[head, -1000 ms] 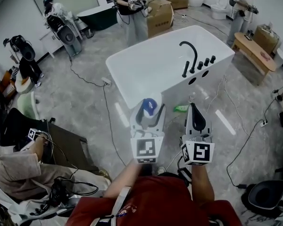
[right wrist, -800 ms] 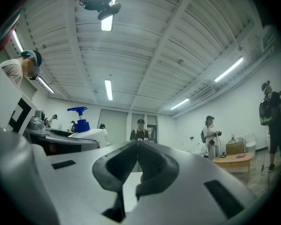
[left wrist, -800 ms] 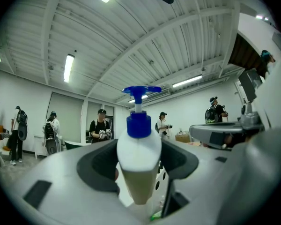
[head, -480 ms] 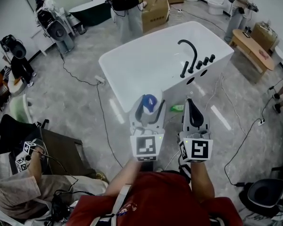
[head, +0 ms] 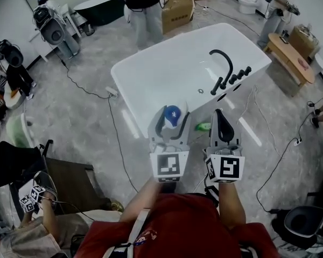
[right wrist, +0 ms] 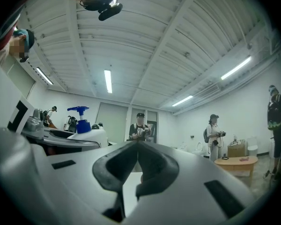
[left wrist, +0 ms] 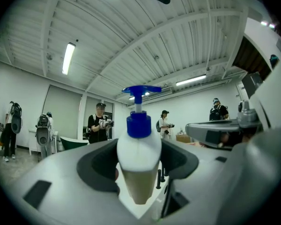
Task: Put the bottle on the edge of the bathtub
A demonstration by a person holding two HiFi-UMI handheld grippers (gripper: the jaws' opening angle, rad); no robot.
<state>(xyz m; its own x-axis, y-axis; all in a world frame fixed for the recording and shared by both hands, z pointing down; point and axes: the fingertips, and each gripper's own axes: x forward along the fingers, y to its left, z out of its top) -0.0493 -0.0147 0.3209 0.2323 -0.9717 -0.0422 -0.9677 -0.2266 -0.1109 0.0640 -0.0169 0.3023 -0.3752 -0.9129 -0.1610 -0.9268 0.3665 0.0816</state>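
Note:
A white pump bottle [head: 173,115] with a blue pump head stands upright between the jaws of my left gripper [head: 171,123], which is shut on it. In the left gripper view the bottle [left wrist: 139,158] fills the middle, clamped at its sides by the dark pads. The white bathtub [head: 130,74] lies just ahead of both grippers, its black faucet [head: 224,64] on the right rim. My right gripper [head: 222,123] is held beside the left one, shut with nothing in it. In the right gripper view its tips [right wrist: 136,146] meet, and the bottle [right wrist: 82,125] shows at the left.
A green object [head: 204,126] lies on the floor by the tub's near side. Cables [head: 116,138] run over the grey floor. A cardboard box [head: 176,7] and a standing person [head: 142,9] are behind the tub, a wooden bench [head: 293,55] at the right, a dark chair [head: 70,179] at the lower left.
The bathtub has drawn closer to both grippers and now lies right ahead of their tips. The bottle stays clamped in the left gripper. The seated person at lower left has slid mostly out of view.

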